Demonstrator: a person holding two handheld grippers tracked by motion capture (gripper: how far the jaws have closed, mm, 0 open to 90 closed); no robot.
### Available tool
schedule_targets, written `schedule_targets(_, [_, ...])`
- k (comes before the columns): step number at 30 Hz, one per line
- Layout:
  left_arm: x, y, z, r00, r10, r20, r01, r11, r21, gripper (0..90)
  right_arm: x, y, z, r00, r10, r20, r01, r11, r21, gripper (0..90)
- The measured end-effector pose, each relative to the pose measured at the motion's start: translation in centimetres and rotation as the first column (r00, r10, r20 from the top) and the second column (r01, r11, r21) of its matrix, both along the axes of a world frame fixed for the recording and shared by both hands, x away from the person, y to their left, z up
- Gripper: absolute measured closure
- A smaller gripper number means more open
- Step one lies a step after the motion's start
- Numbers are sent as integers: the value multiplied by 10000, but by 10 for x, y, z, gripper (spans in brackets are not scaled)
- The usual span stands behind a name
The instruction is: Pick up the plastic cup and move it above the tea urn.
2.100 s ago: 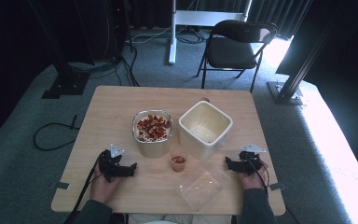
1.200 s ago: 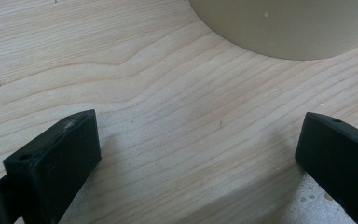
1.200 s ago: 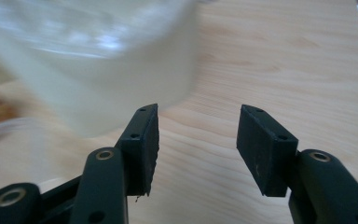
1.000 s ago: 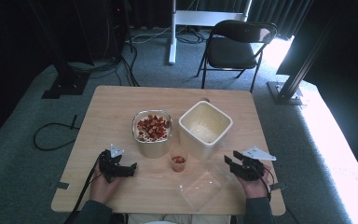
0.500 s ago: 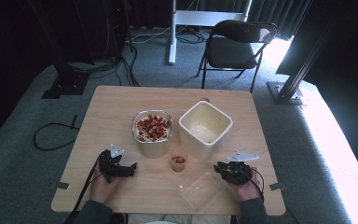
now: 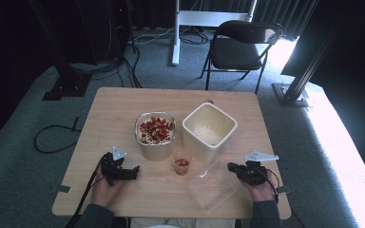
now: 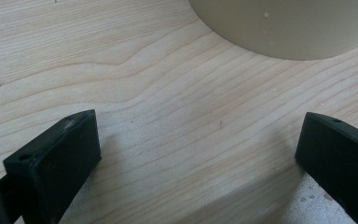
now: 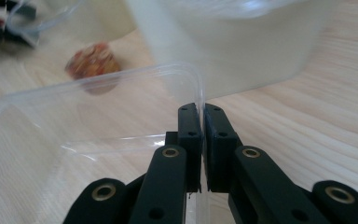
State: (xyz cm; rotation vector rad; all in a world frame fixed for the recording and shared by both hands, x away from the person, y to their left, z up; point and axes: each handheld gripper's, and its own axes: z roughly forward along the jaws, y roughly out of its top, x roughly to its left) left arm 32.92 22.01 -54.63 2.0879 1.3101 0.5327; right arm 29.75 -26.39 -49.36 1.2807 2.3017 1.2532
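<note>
right gripper (image 8: 202,112) has its black jaws pinched tight on the rim of the clear, flat plastic container lid (image 6: 213,187), and they have just been closing, with that thin rim caught between the pads. in the right gripper view the rim's rounded corner curves away just above the fingertips, and the lid (image 8: 74,126) spreads out to the left over the wood. from the high view the right gripper (image 6: 231,167) sits near the table's near right corner, held in the right hand (image 6: 262,183), with the lid lying just left of it, close to the near edge.

over on the other side, left gripper (image 6: 134,169) rests near the near left corner of the light wooden table (image 6: 119,107) in the left hand (image 6: 105,185). its jaws stand wide apart in the left gripper view, bare wood grain between them and nothing held (image 7: 198,154).

mid-table, the round clear glass bowl of red and pale pieces (image 6: 155,133) stands just beside the cream square plastic tub (image 6: 209,130), open at the top. in front of the gap between them, the small clear cup with red bits inside (image 6: 182,165) stands upright, near the lid's far left corner. in the right gripper view that cup (image 8: 93,63) is blurred beyond the lid, and the tub (image 8: 242,46) rises pale behind the fingertips.
</note>
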Motion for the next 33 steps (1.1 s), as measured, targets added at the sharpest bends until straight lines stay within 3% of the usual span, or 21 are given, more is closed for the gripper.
schedule_targets(1, [0, 0, 0, 10000, 0, 0, 0, 10000, 0, 4, 0, 0, 0, 10000, 0, 0, 0, 10000, 0, 869])
schedule_targets(2, [0, 0, 0, 10000, 8, -4, -8, 10000, 1, 4, -1, -15, 5, 9988, -485, 41, 483, 9984, 295, 872])
schedule_targets(4, [0, 0, 0, 10000, 5, -1, -5, 10000, 7, 4, -1, -25, 9, 9968, -793, 41, 791, 9960, 406, 873])
schedule_targets(9, [0, 0, 0, 10000, 3, -2, -3, 10000, -4, 4, -3, -39, 19, 9927, -1183, 244, 1172, 9922, 423, 875])
schedule_targets(15, [0, 0, 0, 10000, 5, -7, -5, 10000, -1, 4, -2, -49, 39, 9892, -1334, 603, 1284, 9885, 800, 876])
schedule_targets(22, [0, 0, 0, 10000, 0, -3, 0, 10000, -6, 4, 2, -61, 64, 9843, -1493, 937, 1410, 9860, 892, 877])
schedule_targets(29, [0, 0, 0, 10000, 7, 2, -7, 10000, -9, 4, 7, -77, 84, 9817, -1620, 996, 1501, 9816, 1177, 876])
schedule_targets(33, [0, 0, 0, 10000, 11, 3, -11, 10000, 4, 4, 11, -82, 100, 9785, -1680, 1199, 1556, 9821, 1063, 876])
